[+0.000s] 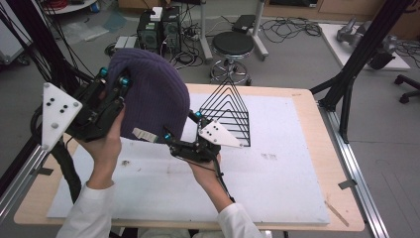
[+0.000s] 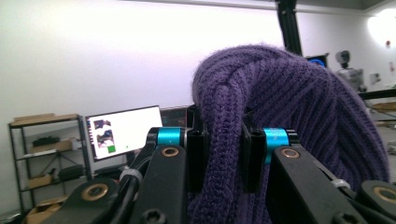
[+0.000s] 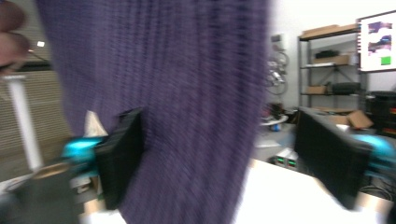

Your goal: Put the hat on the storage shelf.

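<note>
A purple knitted hat [image 1: 148, 94] hangs in the air over the table's back left. My left gripper [image 1: 114, 77] is shut on a fold at its top; in the left gripper view the knit [image 2: 289, 107] is pinched between the two jaws of that gripper [image 2: 223, 154]. My right gripper [image 1: 182, 125] sits at the hat's lower right edge, near a pale label [image 1: 143, 134]. In the right gripper view the hat [image 3: 177, 93] hangs between the spread jaws of that gripper [image 3: 229, 158]; the left jaw is at the fabric and the right jaw stands well apart from it.
A black wire rack [image 1: 230, 111] shaped like a triangle stands on the white mat [image 1: 277, 168], just right of the right gripper. The wooden table [image 1: 317, 124] ends at metal rails on both sides. A stool [image 1: 233, 49] stands behind the table.
</note>
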